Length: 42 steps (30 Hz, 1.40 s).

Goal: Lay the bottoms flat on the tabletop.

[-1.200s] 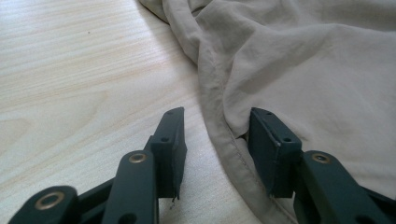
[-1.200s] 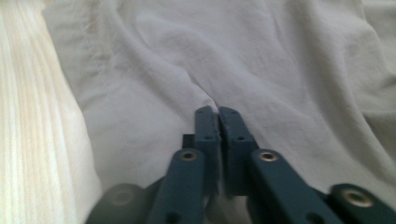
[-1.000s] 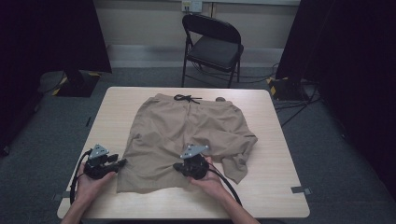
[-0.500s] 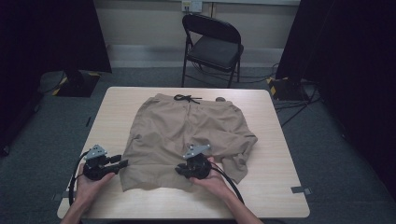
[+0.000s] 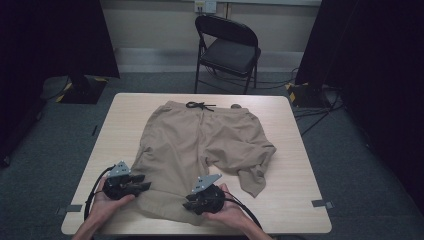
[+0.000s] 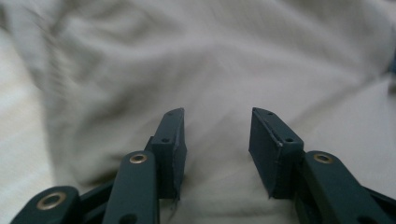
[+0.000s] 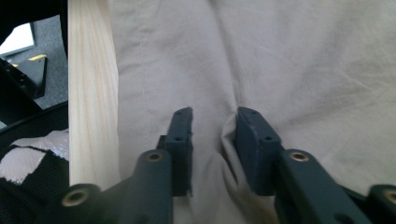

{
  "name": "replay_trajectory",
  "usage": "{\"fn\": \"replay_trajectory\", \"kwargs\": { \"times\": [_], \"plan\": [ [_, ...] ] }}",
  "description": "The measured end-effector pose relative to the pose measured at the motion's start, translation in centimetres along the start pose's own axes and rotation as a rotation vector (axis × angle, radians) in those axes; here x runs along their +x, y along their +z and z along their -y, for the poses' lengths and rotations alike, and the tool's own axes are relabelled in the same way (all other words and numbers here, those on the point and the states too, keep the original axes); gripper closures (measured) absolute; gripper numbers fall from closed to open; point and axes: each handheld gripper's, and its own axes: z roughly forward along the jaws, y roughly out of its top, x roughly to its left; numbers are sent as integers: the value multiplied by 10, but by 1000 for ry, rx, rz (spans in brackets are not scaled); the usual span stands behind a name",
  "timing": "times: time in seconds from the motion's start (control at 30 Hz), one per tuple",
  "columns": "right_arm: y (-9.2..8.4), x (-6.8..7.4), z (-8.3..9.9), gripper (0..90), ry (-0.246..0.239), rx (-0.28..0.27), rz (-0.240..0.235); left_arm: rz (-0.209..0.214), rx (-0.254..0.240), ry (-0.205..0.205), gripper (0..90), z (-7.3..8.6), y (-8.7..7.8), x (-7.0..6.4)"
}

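The shorts point(image 5: 200, 145) lie spread flat on the tabletop point(image 5: 300, 170), waistband and drawstring point(image 5: 199, 105) at the far side from both grippers, one leg crumpled off beyond the right gripper. The left gripper point(image 6: 215, 140) rests at the near hem with its jaws wide apart, cloth lying under and ahead of them, nothing caught between. The right gripper point(image 7: 214, 140) sits on the same hem; its jaws stand narrow with a fold of fabric rising between them, though whether they pinch it tight I cannot tell. Just to its side in its own view runs the tabletop edge.

The fabric looks light, soft and limp: it will sag and drape from any held point and slide easily over the wood. The best hold is probably the stitched hem, taken at two spread corners, pinching both layers.
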Motion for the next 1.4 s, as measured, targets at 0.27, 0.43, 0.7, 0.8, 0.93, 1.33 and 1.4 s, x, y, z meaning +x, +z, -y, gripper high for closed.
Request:
{"fn": "replay_trajectory", "kwargs": {
  "times": [0.27, 0.43, 0.7, 0.8, 0.93, 1.33, 1.4],
  "plan": [
    [-15, -25, -6, 546, 78, -65, 132, -15, 19, 63, 466, 12, -12, -16],
    [-11, -41, 0, 452, 129, -49, 198, -16, 19, 65, 434, 20, -21, -23],
    [-8, -15, 8, 374, 36, -3, 229, 27, 18, -29, 385, 18, -21, -21],
    [-11, -6, 13, 374, 12, -11, 215, 34, 26, -51, 375, 16, -21, -19],
    [-12, 0, 14, 372, 20, 5, 212, 43, 14, -70, 362, 3, -17, -13],
    [-50, -26, 12, 390, 164, -25, 167, 11, -47, -118, 407, -35, 12, 15],
    [-66, -36, 19, 427, 192, -38, 221, 0, 0, -93, 406, -31, 15, 13]
  ]
}}
